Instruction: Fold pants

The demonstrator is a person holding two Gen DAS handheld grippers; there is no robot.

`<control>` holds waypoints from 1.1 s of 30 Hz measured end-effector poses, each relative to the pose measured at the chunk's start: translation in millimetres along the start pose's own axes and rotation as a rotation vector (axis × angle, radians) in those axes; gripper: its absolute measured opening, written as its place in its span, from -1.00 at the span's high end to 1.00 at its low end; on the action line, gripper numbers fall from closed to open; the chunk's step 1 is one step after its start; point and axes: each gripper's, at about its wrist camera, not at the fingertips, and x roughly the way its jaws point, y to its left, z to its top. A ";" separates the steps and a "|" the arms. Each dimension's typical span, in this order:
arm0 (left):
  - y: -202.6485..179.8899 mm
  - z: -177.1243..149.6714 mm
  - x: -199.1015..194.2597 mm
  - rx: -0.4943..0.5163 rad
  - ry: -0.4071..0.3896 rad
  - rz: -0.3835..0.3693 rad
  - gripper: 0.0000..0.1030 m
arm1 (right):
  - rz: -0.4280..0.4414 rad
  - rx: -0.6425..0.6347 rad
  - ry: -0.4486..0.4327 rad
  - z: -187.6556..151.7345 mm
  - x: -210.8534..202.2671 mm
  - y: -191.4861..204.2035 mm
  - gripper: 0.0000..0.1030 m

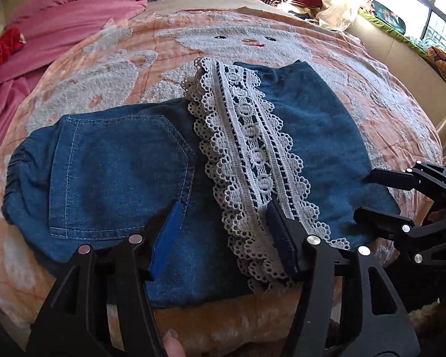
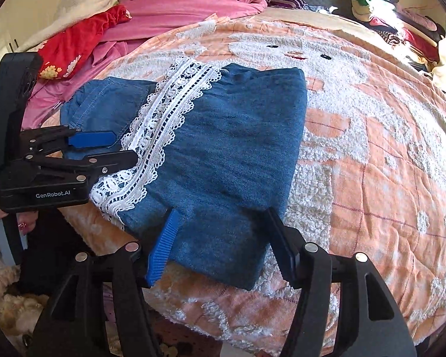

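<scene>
The folded blue denim pants point(image 1: 113, 175) with a white lace trim band point(image 1: 246, 160) lie flat on the peach quilted bed cover point(image 2: 386, 163). The left tool point(image 1: 223, 238) and right tool point(image 2: 220, 244) both hover above, jaws apart, gripping nothing.

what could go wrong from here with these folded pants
1. The left gripper is open over the lace trim; a finger could snag its open loops.
2. The folded pants lie near the bed's front edge, so a tug by the open right gripper could drag them off.
</scene>
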 end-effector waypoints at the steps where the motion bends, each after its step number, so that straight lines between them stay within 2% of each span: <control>1: 0.6 -0.1 -0.2 -0.004 -0.002 -0.001 -0.01 | -0.001 0.001 0.000 0.5 -0.8 0.8 -0.21; 3: 0.0 -0.7 -4.1 -0.009 -0.011 -0.004 -0.02 | -0.005 0.003 -0.003 1.0 -3.9 1.7 -0.27; 8: 10.1 2.3 -23.2 -0.070 -0.051 -0.056 -0.02 | -0.011 0.019 -0.022 3.6 -13.5 0.5 -0.28; 10: 13.5 2.7 -31.1 -0.077 -0.066 -0.045 -0.04 | -0.014 0.020 -0.032 5.9 -18.0 1.1 -0.30; 11: 15.0 3.5 -34.8 -0.083 -0.071 -0.042 -0.04 | -0.015 0.020 -0.038 7.2 -20.2 1.7 -0.42; 13: 20.0 3.8 -42.5 -0.098 -0.083 -0.038 -0.07 | -0.021 0.018 -0.053 10.4 -24.4 3.4 -0.48; 25: 58.0 -0.7 -75.9 -0.173 -0.139 0.013 -0.22 | -0.025 -0.056 -0.085 38.7 -28.8 27.8 -0.49; 33: 92.1 -8.5 -89.9 -0.255 -0.157 0.060 -0.26 | 0.010 -0.149 -0.105 69.8 -21.4 56.8 -0.49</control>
